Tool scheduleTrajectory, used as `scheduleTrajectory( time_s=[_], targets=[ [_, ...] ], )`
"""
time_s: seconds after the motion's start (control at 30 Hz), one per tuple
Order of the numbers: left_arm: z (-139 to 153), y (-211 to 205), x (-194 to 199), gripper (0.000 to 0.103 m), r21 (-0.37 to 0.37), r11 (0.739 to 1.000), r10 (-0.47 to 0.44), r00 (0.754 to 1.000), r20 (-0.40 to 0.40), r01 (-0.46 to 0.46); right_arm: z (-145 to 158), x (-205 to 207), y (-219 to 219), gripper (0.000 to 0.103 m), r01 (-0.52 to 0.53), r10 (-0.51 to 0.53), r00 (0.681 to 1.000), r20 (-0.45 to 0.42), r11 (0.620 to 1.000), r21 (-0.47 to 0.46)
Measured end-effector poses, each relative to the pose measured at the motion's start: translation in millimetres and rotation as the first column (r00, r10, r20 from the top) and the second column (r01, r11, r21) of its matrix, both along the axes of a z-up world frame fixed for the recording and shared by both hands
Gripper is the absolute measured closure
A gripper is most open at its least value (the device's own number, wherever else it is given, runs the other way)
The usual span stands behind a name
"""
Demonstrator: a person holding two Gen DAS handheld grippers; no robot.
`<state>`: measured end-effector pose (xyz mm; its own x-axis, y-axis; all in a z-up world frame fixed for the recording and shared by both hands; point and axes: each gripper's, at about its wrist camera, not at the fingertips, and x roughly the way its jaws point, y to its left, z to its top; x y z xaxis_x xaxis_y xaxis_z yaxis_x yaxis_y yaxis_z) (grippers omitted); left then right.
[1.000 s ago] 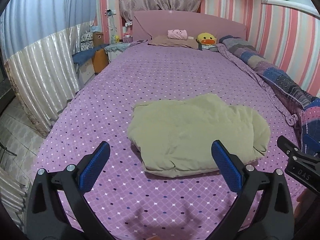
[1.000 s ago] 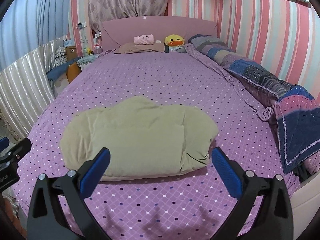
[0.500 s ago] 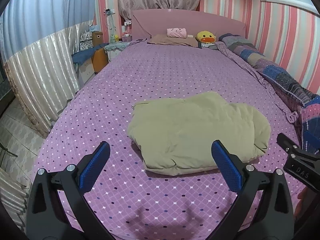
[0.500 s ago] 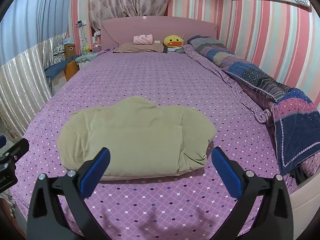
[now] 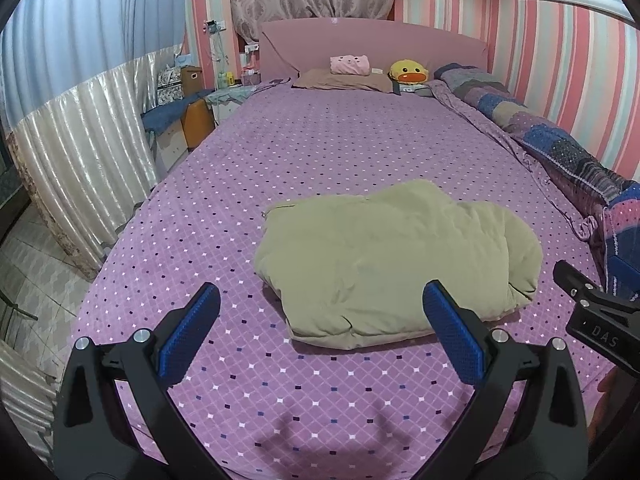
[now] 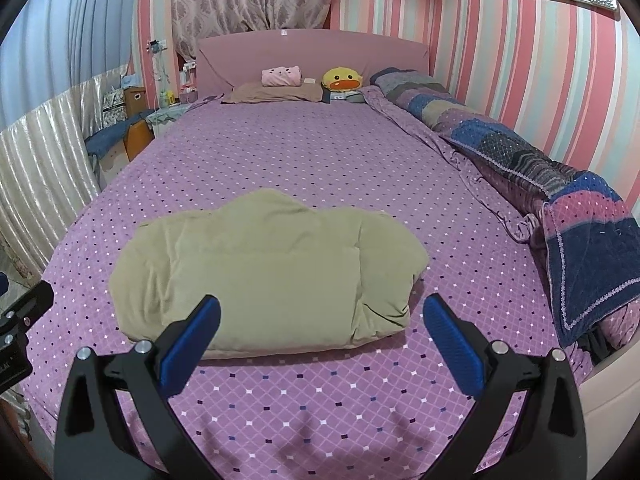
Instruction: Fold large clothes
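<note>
A bed (image 5: 320, 152) covered in a purple dotted sheet fills both views, with a patchwork quilt (image 6: 540, 168) bunched along its right edge and pillows and a yellow duck toy (image 6: 342, 79) set at the headboard. On the near half of the bed, well clear of the quilt, an olive padded garment (image 6: 264, 276) is seen lying already folded into a thick bundle; the folding is judged to be essentially finished. The long axis of the bundle runs left to right across the bed, square to the line of both grippers, with a rounded folded edge turned towards them and a bulkier lump at its right end. The bundle lies ahead of and slightly below both grippers, untouched by either. In the left wrist view it sits ahead and to the right of the left gripper (image 5: 320, 336); in the right wrist view it sits ahead and to the left of the right gripper (image 6: 320, 336), which is judged the nearer. Both grippers are held spread wide with nothing between the blue pads
</note>
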<state>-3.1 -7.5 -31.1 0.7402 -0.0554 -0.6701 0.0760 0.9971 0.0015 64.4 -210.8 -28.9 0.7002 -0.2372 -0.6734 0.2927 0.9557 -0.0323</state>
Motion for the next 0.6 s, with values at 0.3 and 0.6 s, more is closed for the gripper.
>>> scheduleTrajectory(
  time_s=[0.3, 0.6],
  targets=[
    [-1.1, 0.1, -1.0, 0.003, 0.011, 1.000, 0.005, 1.000, 0.005, -0.005, -0.3, -0.3, 1.3, 0.002, 0.003, -0.003, 1.000, 0.000, 1.000, -0.001],
    [-1.4, -1.6, -3.1, 0.003, 0.012, 1.000, -0.007, 1.000, 0.011, 0.007, -1.1, -0.7, 0.1, 0.002, 0.004, -0.004, 1.000, 0.005, 1.000, -0.002]
  ],
)
